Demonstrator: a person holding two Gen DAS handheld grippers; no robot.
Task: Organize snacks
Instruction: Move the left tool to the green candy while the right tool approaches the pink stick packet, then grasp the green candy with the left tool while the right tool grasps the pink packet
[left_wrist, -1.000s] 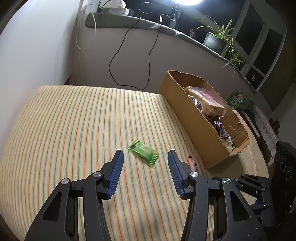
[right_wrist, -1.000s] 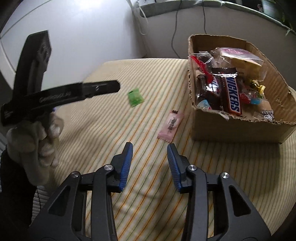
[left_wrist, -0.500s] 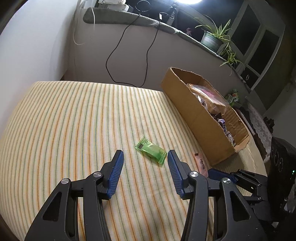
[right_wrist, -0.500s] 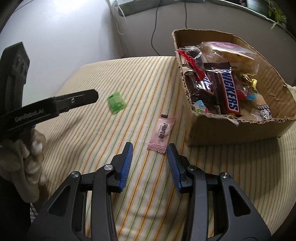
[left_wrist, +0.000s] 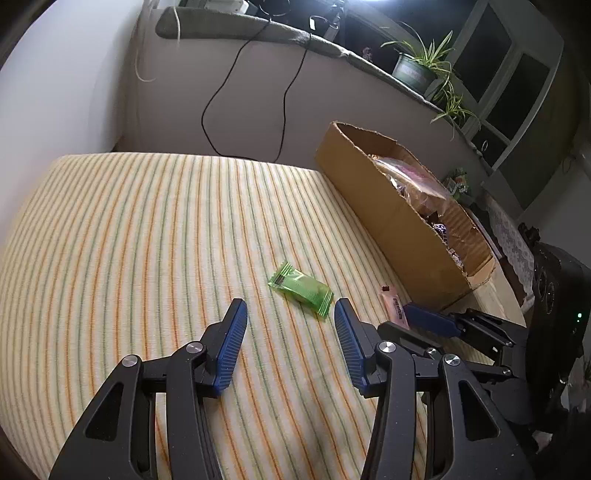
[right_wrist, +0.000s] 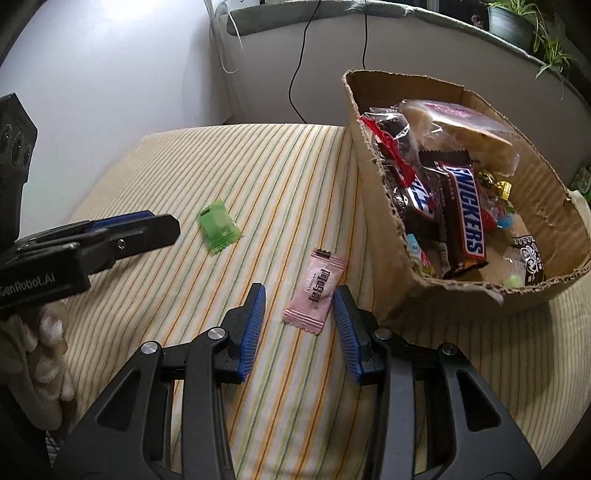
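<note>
A green snack packet lies flat on the striped cloth, just ahead of my left gripper, which stands open with nothing between its blue pads. The same green packet shows in the right wrist view, left of centre. A pink snack packet lies beside the box, and its near end sits between the tips of my right gripper, which is open and not touching it. The pink packet is partly hidden in the left view by the right gripper's blue pad. The cardboard box holds several wrapped snacks, a Snickers bar among them.
The striped cloth covers the whole table up to a pale wall. A black cable hangs down behind it. Potted plants stand on the ledge above. A gloved hand holds the left gripper's body at the left of the right wrist view.
My right gripper has moved forward and down, so the pink packet now lies between its tips. The left view has tilted slightly, and the green packet sits closer to its fingers.
</note>
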